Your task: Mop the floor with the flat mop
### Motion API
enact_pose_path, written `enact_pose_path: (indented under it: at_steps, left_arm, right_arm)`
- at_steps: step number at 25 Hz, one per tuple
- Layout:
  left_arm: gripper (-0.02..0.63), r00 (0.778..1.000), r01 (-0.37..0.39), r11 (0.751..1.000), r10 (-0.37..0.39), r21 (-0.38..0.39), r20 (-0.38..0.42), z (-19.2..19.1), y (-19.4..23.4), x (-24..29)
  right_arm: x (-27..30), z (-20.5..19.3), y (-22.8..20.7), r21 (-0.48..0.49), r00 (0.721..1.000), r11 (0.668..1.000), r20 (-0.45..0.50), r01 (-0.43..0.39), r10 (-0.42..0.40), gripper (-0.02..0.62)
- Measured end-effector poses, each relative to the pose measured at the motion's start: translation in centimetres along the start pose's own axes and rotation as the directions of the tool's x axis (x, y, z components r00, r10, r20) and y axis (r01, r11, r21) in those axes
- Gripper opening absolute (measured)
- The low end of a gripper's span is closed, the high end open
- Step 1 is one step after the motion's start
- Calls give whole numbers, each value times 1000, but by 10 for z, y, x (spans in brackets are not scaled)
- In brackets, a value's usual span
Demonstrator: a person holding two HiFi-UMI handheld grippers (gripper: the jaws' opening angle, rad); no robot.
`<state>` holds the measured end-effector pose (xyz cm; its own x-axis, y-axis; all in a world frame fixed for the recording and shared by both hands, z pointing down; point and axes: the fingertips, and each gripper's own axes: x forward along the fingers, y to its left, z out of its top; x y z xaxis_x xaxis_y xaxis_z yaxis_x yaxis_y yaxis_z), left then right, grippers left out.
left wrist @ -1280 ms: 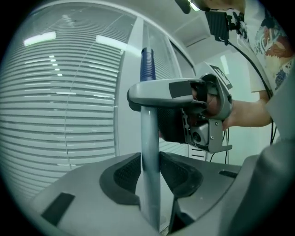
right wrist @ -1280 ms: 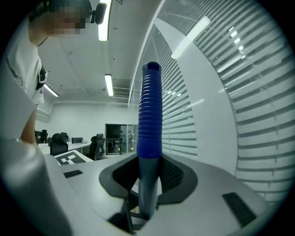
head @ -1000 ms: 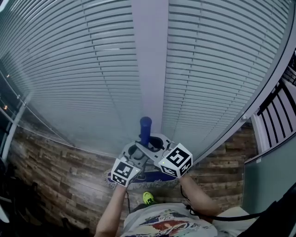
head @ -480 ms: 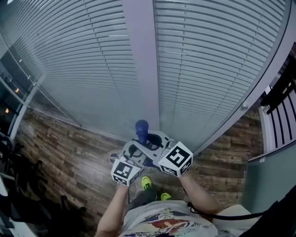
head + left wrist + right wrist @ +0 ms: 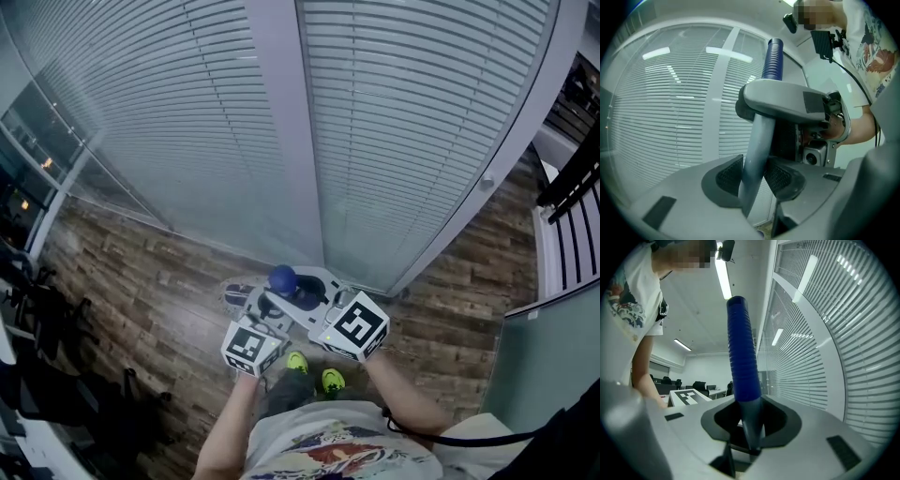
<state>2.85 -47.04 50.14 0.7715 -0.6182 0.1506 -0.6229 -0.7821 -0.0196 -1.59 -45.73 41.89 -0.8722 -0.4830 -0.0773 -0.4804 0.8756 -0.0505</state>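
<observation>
The flat mop's grey pole with its ribbed blue grip rose steeply through both of your tools. The right gripper was clamped just under the blue grip. The left gripper sat lower, its fingers just eased a touch wider yet pressing the pole. The blue mop head lay on the wood-plank floor, ahead of your yellow-green shoes — towards the slatted blinds.

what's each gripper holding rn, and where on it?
Both hold the mop handle: right gripper clamps it just under the blue grip; left gripper lower down, its fingers just closed in, then eased slightly.
</observation>
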Motion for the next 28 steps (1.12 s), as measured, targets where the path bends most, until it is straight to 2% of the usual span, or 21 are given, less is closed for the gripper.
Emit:
enact_pose_path:
  at_steps: [5, 14, 18, 21, 24, 28]
  left_arm:
    - [112, 1000, -9, 1000, 9, -15, -4, 6, -31, -19]
    - [124, 999, -36, 997, 35, -62, -15, -14, -70, -84]
    - [130, 999, -34, 997, 31, -70, -42, -30, -112, -116]
    - [135, 997, -68, 995, 64, -79, -47, -49, -139, -147]
    - [138, 994, -94, 993, 89, -78, -56, -68, -169, -180]
    - [138, 993, -91, 994, 87, -55, -79, -80, -205, -212]
  right_arm:
    - [-23, 8, 31, -4, 1000, 1000, 10, 7, -7, 109]
    - [-35, -8, 116, -8, 996, 996, -24, -85, 85, 120]
    - [-62, -21, 165, 7, 998, 998, -25, -59, 59, 123]
    - [-77, -38, 208, 10, 999, 999, -38, -35, 35, 126]
    - [-93, -56, 255, -5, 997, 999, -68, -44, 44, 127]
    - [-113, -67, 303, -18, 994, 998, -92, -65, 63, 132]
